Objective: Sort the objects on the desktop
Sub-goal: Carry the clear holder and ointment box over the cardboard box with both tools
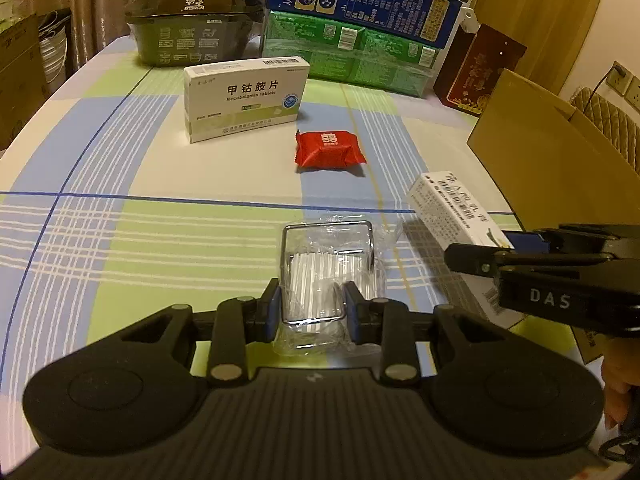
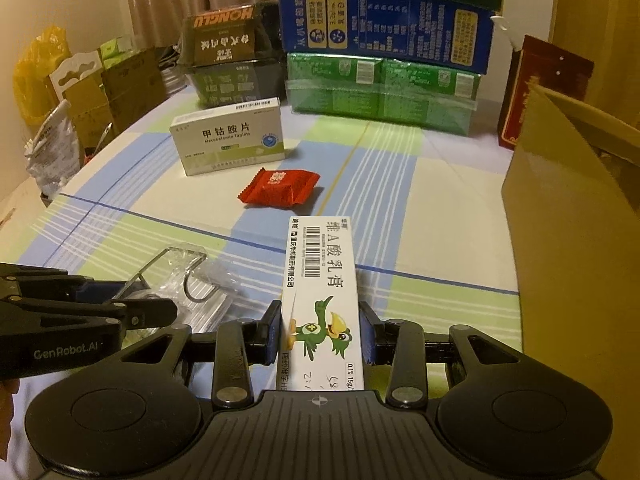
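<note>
My left gripper (image 1: 312,306) is shut on a clear plastic packet with a metal wire frame (image 1: 328,268), low over the checked tablecloth (image 1: 140,240). My right gripper (image 2: 322,328) is shut on a long white ointment box with a green bird (image 2: 320,272), its blue pads pressed on both long sides. The two grippers sit side by side, the left gripper (image 2: 152,314) just left of the ointment box. A white and green tablet box (image 1: 244,100) and a red candy packet (image 1: 330,150) lie farther back on the cloth.
An open cardboard box (image 2: 568,240) stands at the right edge of the table. Green and blue cartons (image 1: 360,20), a dark food tub (image 1: 192,20) and a red box (image 1: 480,76) line the back. Bags and boxes sit beyond the left edge.
</note>
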`<state>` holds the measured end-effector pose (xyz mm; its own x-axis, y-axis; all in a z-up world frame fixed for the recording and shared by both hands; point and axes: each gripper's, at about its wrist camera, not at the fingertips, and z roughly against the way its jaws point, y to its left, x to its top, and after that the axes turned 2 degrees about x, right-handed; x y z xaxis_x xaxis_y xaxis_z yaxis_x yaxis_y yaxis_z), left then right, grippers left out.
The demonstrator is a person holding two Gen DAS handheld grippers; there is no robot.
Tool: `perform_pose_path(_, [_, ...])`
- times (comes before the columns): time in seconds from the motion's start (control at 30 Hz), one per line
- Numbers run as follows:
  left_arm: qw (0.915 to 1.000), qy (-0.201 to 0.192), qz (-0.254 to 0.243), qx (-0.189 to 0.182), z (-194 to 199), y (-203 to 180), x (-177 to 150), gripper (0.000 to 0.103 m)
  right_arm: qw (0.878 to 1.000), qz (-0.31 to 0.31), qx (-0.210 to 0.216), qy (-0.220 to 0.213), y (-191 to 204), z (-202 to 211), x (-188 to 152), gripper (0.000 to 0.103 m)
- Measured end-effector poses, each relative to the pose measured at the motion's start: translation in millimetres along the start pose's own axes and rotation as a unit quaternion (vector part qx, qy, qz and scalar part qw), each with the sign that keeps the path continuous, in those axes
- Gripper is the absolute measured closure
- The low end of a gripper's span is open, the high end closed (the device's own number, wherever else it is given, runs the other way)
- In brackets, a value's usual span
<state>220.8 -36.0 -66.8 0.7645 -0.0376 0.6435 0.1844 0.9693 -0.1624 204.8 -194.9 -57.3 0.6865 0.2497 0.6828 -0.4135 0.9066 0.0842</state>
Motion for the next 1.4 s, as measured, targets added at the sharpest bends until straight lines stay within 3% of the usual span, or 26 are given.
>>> perform_pose_path(0.3, [0.9992,-0.023,0.032,-0.012,39,-10,8,0.076,0.999,-0.021,-0.004,-0.033,6,51,-9,0.068])
perform_pose_path(0.53, [0.9988,-0.041,0.025,-0.01,85,-31,2,0.076,0.997,-0.05,-0.009,-0.06,1,109,-16,0.068])
perform_pose_path(0.97, [0.9973,-0.07,-0.012,-0.019,159,-102,-13,0.076,0.992,-0.049,-0.041,-0.105,-15,208,-27,0.068])
perform_pose_path(1.4, [0.9945,-0.076,-0.055,-0.045,179,-166,-17,0.076,0.986,-0.064,-0.079,-0.13,-54,268,-44,0.068])
